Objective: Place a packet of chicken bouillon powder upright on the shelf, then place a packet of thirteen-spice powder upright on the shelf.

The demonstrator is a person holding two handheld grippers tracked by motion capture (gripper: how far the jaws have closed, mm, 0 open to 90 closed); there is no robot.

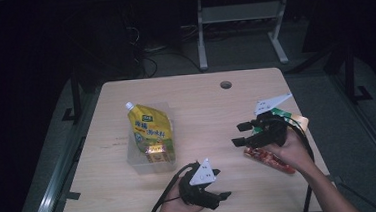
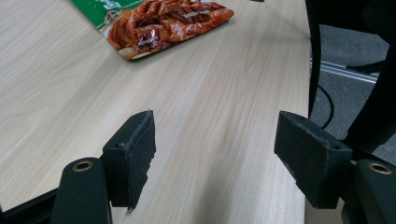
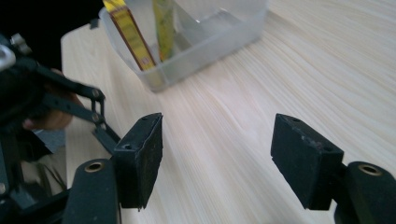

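Two claws, one in each of a person's hands, hover over a pale wooden desk (image 1: 195, 98). Left claw (image 1: 217, 198), near the front edge, gapes wide and empty. Right claw (image 1: 241, 134), also wide and empty, hangs just above a red and green snack packet (image 1: 270, 159) lying flat. Well apart to the left, a yellow spouted pouch (image 1: 150, 131) leans in a clear plastic tub (image 1: 136, 162).

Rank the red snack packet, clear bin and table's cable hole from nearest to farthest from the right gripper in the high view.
From the right gripper:
1. Red snack packet, directly under the hand.
2. Cable hole, toward the far edge.
3. Clear bin, across the table at left.
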